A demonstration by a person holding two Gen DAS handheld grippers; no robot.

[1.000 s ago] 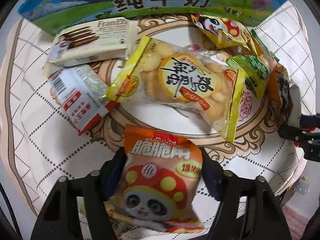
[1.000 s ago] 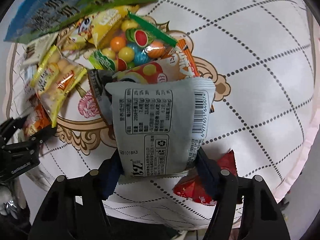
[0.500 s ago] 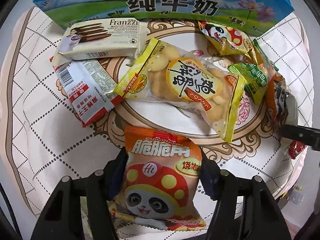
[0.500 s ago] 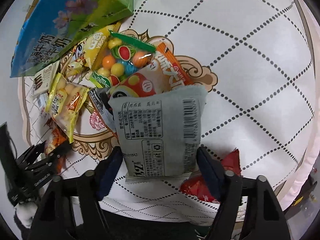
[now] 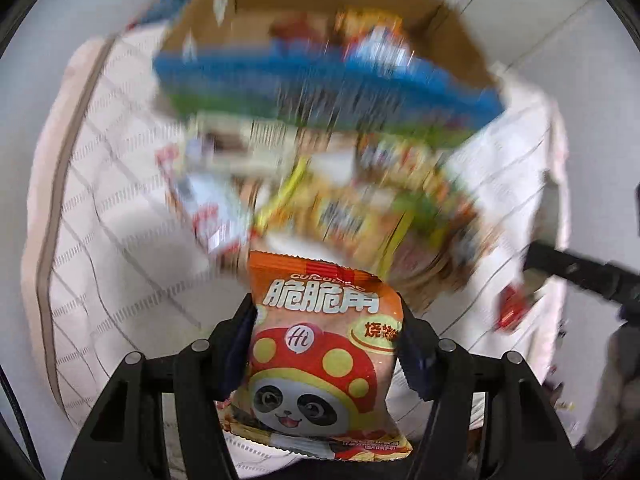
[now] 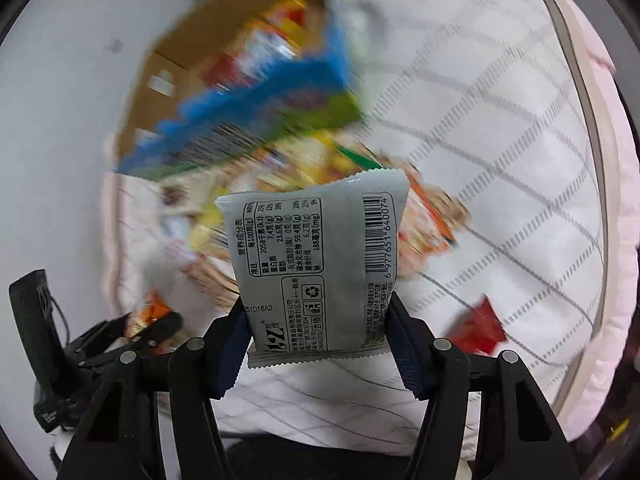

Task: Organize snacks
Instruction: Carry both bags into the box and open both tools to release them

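Left hand-held gripper (image 5: pixel 324 344): matte black plastic frame, cut-out struts, silver round screw heads along the crossbar, dark blue ribbed pads (image 5: pixel 412 356). Right hand-held gripper (image 6: pixel 318 344): same black frame, silver screws, dark blue saw-edged pads (image 6: pixel 230 356).

A white tablecloth (image 6: pixel 500 128) with a dotted grey grid and a pale pink border covers the table, filling the centre and right of the right wrist view. Plain pale grey flooring (image 6: pixel 60 128) occupies the upper left of that frame. White panelled cabinet fronts (image 5: pixel 532 20) show at upper right in the left wrist view. Lighting is even; both frames are motion-blurred.
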